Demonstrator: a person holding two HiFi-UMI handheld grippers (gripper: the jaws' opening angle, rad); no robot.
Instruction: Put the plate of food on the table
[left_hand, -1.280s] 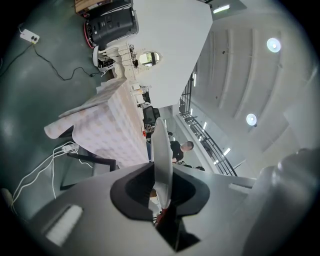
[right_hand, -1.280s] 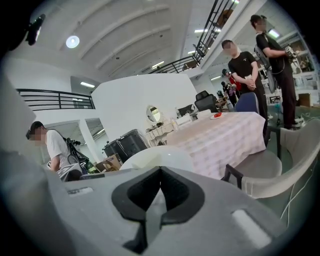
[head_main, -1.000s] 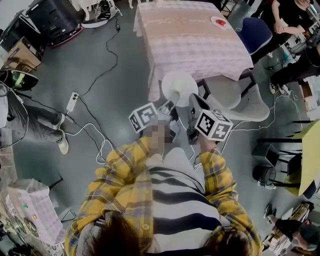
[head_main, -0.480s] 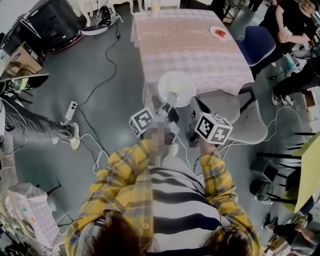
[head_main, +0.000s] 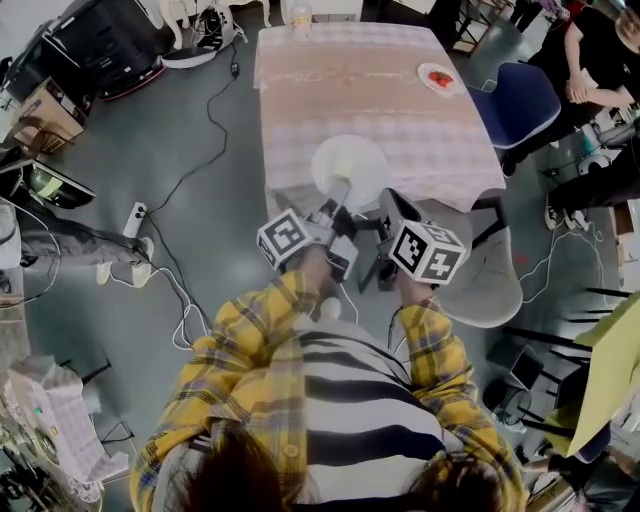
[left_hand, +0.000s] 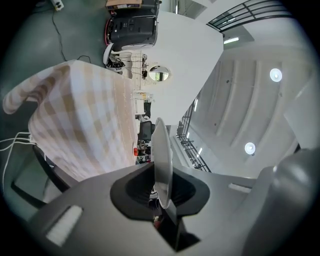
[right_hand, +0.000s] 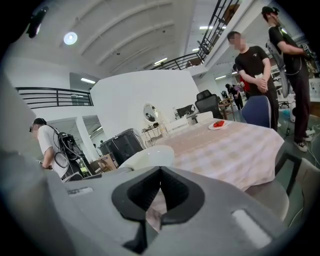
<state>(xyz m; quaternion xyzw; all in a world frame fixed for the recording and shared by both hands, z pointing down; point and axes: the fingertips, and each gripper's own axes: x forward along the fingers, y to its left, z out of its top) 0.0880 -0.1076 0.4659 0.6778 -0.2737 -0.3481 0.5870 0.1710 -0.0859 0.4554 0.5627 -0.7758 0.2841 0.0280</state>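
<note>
My left gripper (head_main: 337, 206) (left_hand: 162, 196) is shut on the near rim of a white plate (head_main: 349, 169) (left_hand: 162, 148), which hangs level over the near edge of the table (head_main: 300, 110) with the pink checked cloth. In the left gripper view the plate shows edge-on between the jaws. No food shows on it. My right gripper (head_main: 388, 212) (right_hand: 159, 176) is just right of the plate, jaws shut on nothing; the plate (right_hand: 148, 156) lies to its left. A small plate of red food (head_main: 437, 77) (right_hand: 217, 124) sits at the table's far right.
A grey chair (head_main: 490, 285) stands at the table's near right corner and a blue chair (head_main: 521, 96) on its right side. People stand at the right (right_hand: 255, 65). Cables and a power strip (head_main: 132, 213) lie on the floor to the left. A bottle (head_main: 299, 12) stands at the table's far edge.
The table has come nearer to both grippers. The white plate, earlier short of the table's near edge, now hangs over it. Both grippers keep their hold and spacing.
</note>
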